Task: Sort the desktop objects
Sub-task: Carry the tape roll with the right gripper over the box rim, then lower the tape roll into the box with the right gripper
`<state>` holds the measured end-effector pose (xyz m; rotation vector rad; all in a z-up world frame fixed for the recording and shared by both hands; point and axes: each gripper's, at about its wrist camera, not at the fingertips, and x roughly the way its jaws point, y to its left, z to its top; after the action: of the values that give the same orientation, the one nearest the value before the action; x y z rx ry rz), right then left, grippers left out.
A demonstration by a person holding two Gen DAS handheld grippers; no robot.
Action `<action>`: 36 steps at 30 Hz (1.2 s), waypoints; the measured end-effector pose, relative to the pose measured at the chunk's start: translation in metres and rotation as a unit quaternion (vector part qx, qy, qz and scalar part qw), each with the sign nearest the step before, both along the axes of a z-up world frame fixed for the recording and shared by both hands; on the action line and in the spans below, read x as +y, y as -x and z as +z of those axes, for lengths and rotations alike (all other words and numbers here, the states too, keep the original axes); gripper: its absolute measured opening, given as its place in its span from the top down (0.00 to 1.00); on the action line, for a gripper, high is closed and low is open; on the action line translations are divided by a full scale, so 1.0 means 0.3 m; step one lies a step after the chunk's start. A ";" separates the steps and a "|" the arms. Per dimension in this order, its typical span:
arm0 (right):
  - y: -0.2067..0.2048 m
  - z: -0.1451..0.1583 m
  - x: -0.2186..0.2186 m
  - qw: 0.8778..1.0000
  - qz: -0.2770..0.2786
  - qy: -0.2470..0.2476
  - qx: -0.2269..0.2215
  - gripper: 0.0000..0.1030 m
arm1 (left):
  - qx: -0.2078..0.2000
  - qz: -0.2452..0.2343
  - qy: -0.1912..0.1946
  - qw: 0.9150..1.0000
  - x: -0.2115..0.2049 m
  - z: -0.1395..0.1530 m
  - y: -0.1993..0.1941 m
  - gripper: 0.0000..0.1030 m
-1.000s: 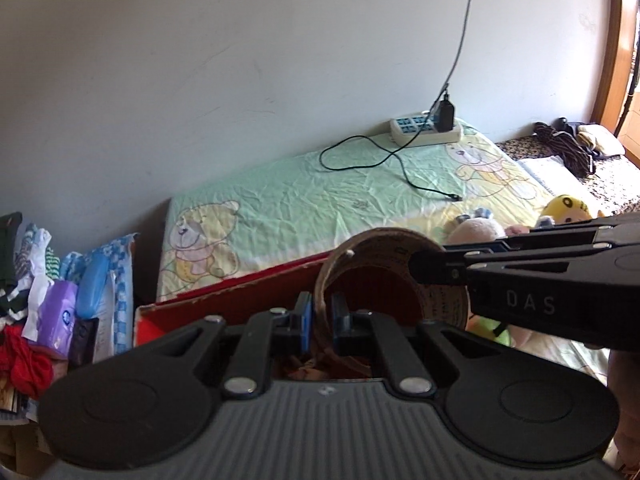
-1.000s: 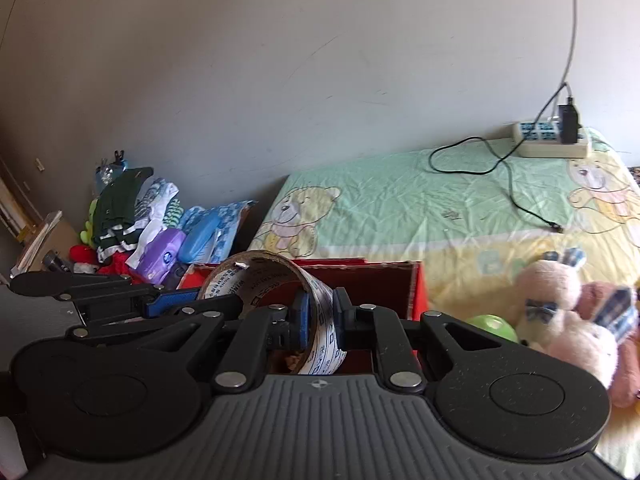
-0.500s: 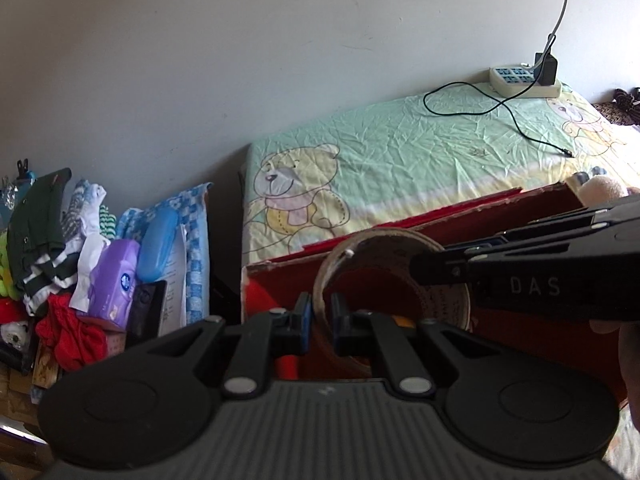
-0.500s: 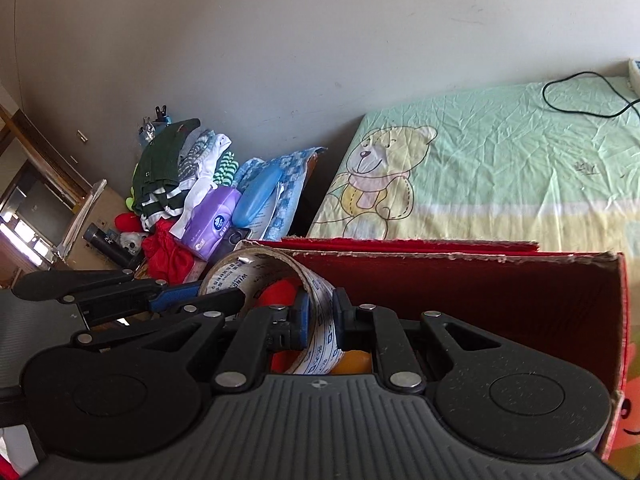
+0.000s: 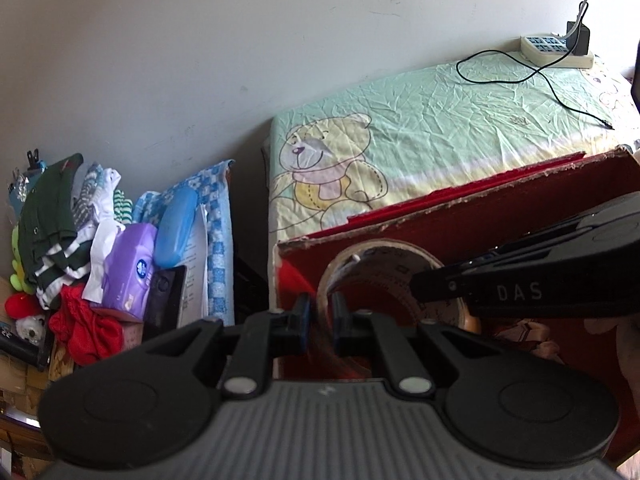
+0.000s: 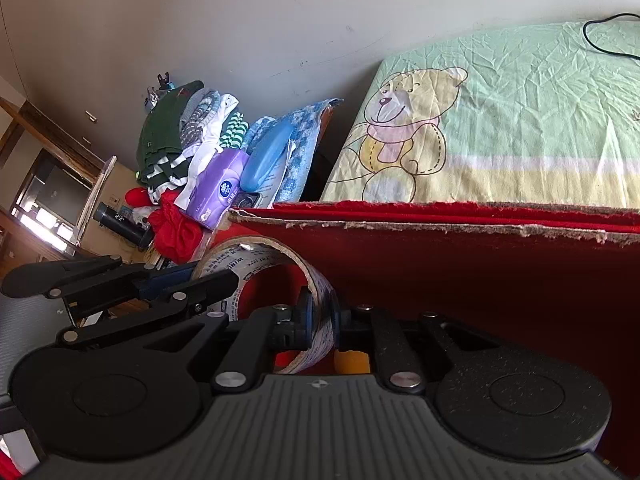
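You are holding one roll of tape (image 5: pixel 376 264) with both grippers at once. Your left gripper (image 5: pixel 320 320) is pinching the near side of the ring, one finger inside the hole and one outside. Your right gripper (image 6: pixel 322 320) is pinching the ring wall the same way on its side, and its fingers are pressing tight on the printed band. In the left wrist view the right gripper is reaching in from the right edge, its tip touching the right side of the roll. In the right wrist view the left gripper (image 6: pixel 224 280) is coming in from the left and is gripping the left side of the ring.

The tape is sitting upright in the air, just above the open top of the red box (image 5: pixel 500 220), close to the box's left corner. The box's torn cardboard rim (image 6: pixel 440 224) is running across behind the roll. Something orange (image 6: pixel 352 360) is lying inside the box under the tape, but you cannot tell what it is.

Behind the box a green sheet with a bear picture (image 5: pixel 332 168) is spreading toward the wall. A power strip (image 5: pixel 556 50) is resting at the far edge of the sheet, by the wall. To the left of the box, a pile of clothes (image 5: pixel 60 216), a purple tissue pack (image 5: pixel 130 268) and a blue case (image 5: pixel 176 224) are leaning together.
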<state>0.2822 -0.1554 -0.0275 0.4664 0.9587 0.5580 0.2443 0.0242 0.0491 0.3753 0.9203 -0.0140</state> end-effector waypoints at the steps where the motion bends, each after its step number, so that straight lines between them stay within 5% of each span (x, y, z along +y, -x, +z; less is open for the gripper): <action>1: -0.002 -0.007 0.001 1.000 -0.001 0.001 0.003 0.90 | 0.001 0.000 0.000 1.000 0.000 -0.003 -0.004 0.94; 31: -0.027 -0.098 0.006 0.993 -0.043 0.071 0.088 0.90 | 0.083 -0.025 0.009 0.996 -0.049 -0.162 -0.094 0.88; 34: -0.028 -0.111 0.007 0.991 -0.055 0.067 0.103 0.90 | 0.090 -0.029 0.004 0.996 -0.059 -0.172 -0.102 0.73; 36: -0.025 -0.121 0.000 0.990 -0.062 0.054 0.114 0.90 | 0.094 -0.031 -0.005 0.995 -0.069 -0.180 -0.104 0.71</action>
<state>0.2896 -0.1552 -0.0637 0.4949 1.1630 0.3433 0.2755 0.0035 -0.0048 0.4173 1.0953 -0.1022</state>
